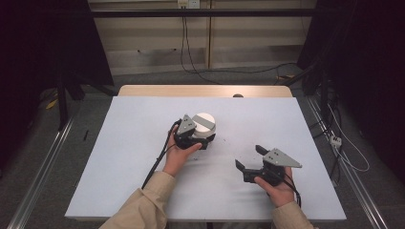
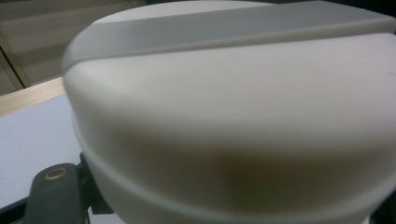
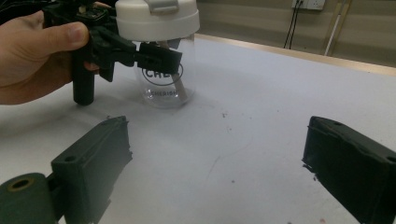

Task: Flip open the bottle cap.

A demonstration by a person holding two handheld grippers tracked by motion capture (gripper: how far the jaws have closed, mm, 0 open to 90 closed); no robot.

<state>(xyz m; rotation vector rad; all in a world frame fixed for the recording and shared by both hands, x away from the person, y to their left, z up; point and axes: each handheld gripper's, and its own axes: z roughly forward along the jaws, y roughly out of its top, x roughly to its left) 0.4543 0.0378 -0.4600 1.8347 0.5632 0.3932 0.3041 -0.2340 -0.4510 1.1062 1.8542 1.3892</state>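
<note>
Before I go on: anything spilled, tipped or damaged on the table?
Nothing stands out. The clear jar stands upright on the table, white lid on, with the left claw around it. The right claw is open and holds nothing. Only faint specks mark the surface.

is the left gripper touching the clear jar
Touching: the right gripper view shows the left gripper with a jaw pressed across the clear jar.
</note>
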